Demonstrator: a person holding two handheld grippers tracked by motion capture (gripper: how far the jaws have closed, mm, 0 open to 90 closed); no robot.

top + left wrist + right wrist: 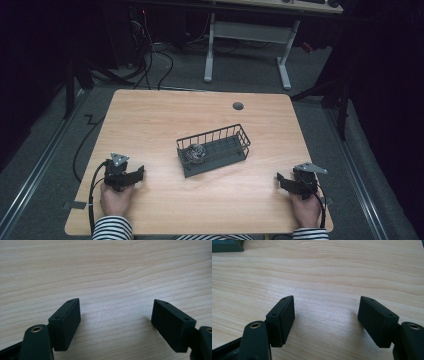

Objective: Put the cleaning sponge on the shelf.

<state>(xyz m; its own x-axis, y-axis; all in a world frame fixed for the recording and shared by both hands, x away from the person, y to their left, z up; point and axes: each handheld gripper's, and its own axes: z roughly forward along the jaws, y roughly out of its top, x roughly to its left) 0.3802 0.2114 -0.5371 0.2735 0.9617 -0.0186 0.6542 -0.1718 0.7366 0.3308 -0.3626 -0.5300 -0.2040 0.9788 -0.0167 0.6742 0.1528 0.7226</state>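
- Pale wood-grain rectangular table [150, 120] is carrying a dark wire rectangular basket [235, 135] near its middle; a small silvery-grey crumpled object [194, 153] is lying inside the basket at its left end, and what it is cannot be told.
- Left gripper [136, 173], black with a grey three-cornered plate on top, is resting on the table near the front left corner, well apart from the basket; the person's left hand [116, 199] is holding it from behind, a black-and-white striped sleeve [112, 229] showing at the wrist.
- Right gripper [280, 181] is sitting near the front right corner, held by the person's right hand [305, 209], likewise well apart from the basket.
- Left gripper view is showing the left gripper [116, 312] with its two black jaws spread wide over bare wood, nothing between them; this spread is too small to judge from the high view.
- Right gripper view is showing the right gripper [326, 312] with jaws equally spread and empty; a dark corner, possibly of the basket [227, 246], is appearing at upper left.
- Round grey grommet [238, 106] is sitting in the table's far side, and a white-legged desk [250, 30] is standing on the grey floor beyond, both seen from the high view.
- No readable writing or brand is appearing on any item.
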